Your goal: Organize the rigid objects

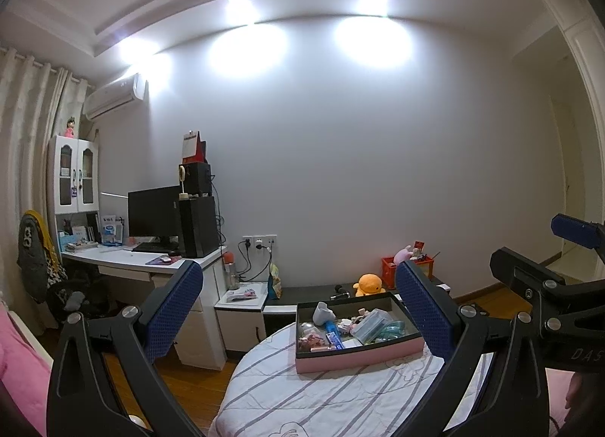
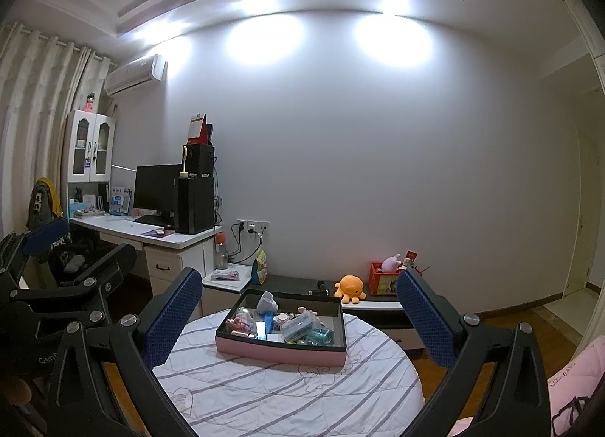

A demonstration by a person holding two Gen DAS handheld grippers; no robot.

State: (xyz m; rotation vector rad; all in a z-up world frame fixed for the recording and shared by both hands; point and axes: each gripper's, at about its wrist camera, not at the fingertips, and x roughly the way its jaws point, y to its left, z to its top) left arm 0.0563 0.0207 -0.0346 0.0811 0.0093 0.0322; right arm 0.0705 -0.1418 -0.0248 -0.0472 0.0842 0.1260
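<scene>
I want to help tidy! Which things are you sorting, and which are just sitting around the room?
For the job:
- pink rectangular box with dark inside
- small jumbled items inside it
- round striped quilted surface

Just lying about:
- orange plush octopus
- red crate of toys
- black computer monitor

Both wrist views face the far wall from near the round worktop [image 1: 340,399], side by side, sharing the pink tray [image 2: 280,352] and desk [image 1: 151,259].

A pink tray [image 2: 280,354] sits on the striped round table [image 2: 287,399].
</scene>
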